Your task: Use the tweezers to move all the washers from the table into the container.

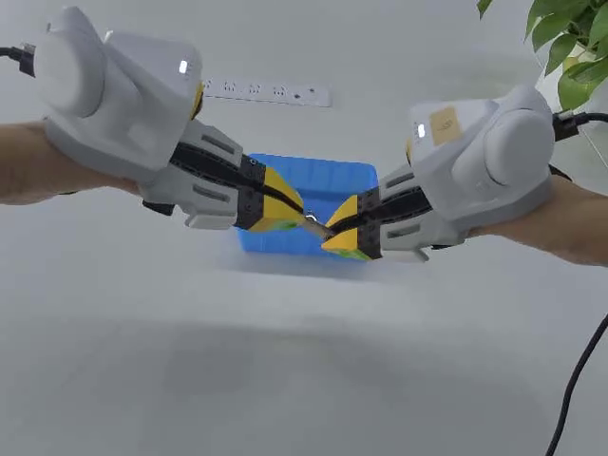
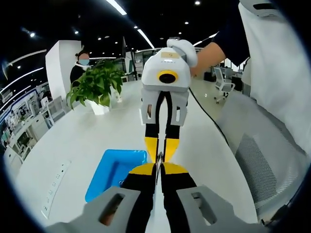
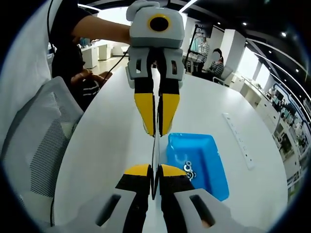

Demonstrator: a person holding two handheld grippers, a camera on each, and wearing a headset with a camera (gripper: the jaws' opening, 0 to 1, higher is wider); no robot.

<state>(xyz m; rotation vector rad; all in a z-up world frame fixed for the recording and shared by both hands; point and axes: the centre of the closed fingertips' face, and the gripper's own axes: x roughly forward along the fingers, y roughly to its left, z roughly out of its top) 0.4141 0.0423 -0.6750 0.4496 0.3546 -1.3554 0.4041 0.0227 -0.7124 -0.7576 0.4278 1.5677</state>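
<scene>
Head view: my left gripper [image 1: 300, 218] and right gripper [image 1: 330, 237] both clench thin metal tweezers [image 1: 315, 226]. At twelve o'clock, a blue plastic container [image 1: 323, 176].

The left gripper [image 1: 288, 213] and right gripper [image 1: 339, 234] cover much of the container [image 1: 328, 179]. The tweezers [image 1: 313, 225], pinched in both, show just a sliver. The washers [image 3: 188, 170] are too small to count.

A long white table [image 1: 285, 380] was seen in an open-plan office lit by ceiling strip lights [image 2: 116, 7]. A power strip [image 1: 266, 91] and a potted plant [image 2: 97, 85] were set on it, and a mesh chair [image 3: 43, 141] was placed beside it.
</scene>
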